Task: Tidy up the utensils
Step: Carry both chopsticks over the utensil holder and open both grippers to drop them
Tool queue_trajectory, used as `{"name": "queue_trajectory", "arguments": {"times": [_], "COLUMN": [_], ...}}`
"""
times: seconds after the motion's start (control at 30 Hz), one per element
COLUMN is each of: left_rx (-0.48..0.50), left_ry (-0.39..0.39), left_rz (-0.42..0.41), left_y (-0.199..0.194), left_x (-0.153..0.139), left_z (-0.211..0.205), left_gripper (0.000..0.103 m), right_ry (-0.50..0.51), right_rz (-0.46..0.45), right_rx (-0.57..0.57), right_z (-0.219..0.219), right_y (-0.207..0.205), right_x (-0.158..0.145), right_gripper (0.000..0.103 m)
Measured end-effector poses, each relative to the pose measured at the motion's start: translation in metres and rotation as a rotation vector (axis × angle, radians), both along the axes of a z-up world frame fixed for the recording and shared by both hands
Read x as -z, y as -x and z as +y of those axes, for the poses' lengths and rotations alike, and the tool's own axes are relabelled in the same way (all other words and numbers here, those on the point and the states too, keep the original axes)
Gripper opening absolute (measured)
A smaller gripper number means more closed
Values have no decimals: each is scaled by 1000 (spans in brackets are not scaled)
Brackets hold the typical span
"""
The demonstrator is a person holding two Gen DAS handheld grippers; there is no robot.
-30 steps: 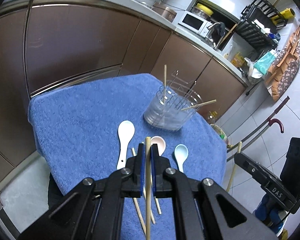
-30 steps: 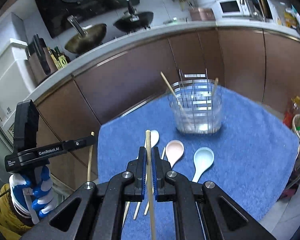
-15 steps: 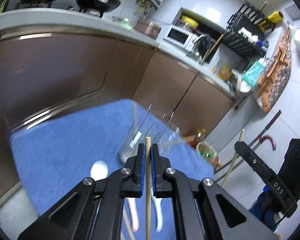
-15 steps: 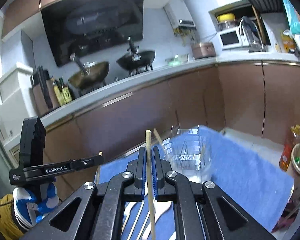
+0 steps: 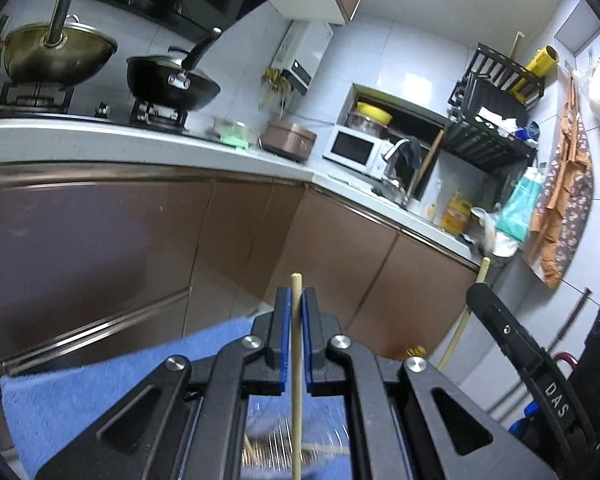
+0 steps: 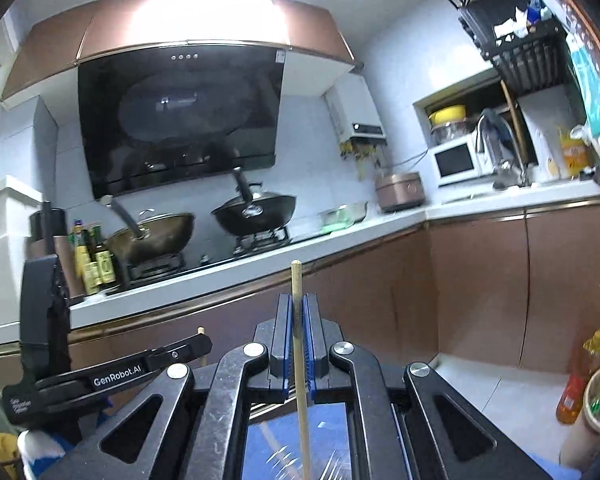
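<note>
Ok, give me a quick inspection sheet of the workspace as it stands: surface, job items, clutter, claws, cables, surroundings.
Surface: blue towel, only its edge in view below the claws.
Job's things: one chopstick in the left claw, one chopstick in the right claw; clear utensil holder blurred beneath, sticks inside.
Clutter: nothing seen on the visible towel.
Claws: left claw shut on its chopstick; right claw shut on its chopstick.
Cables: nothing seen.
Surroundings: brown cabinets, two woks on the stove, microwave, dish rack.
</note>
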State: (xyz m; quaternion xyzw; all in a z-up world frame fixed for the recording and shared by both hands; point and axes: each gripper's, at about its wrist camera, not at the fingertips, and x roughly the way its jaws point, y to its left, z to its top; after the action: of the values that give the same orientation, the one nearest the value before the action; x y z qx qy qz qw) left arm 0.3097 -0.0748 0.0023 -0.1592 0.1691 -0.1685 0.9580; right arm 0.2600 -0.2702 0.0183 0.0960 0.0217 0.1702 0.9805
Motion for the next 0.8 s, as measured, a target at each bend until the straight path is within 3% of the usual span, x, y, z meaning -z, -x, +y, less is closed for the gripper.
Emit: {"name": "queue_trajectory", "arguments": {"times": [0.33, 0.53, 0.8], "left_rx": [-141, -137, -91], "left_ry": [-56, -108, -176], "left_rz": [-87, -67, -66], "left_y": [-37, -34, 4], "left_x": [44, 78, 67], "left_z": [-32, -34, -23], "left_gripper": [5, 7, 25], "right_ry": [50, 89, 95], "right_rz": [18, 76, 97], "right_rx": [72, 107, 114], "right_z": [2, 3, -8], "right_y": [-40, -47, -15], "right_x": [45, 73, 66], "right_gripper": [6, 6, 13]}}
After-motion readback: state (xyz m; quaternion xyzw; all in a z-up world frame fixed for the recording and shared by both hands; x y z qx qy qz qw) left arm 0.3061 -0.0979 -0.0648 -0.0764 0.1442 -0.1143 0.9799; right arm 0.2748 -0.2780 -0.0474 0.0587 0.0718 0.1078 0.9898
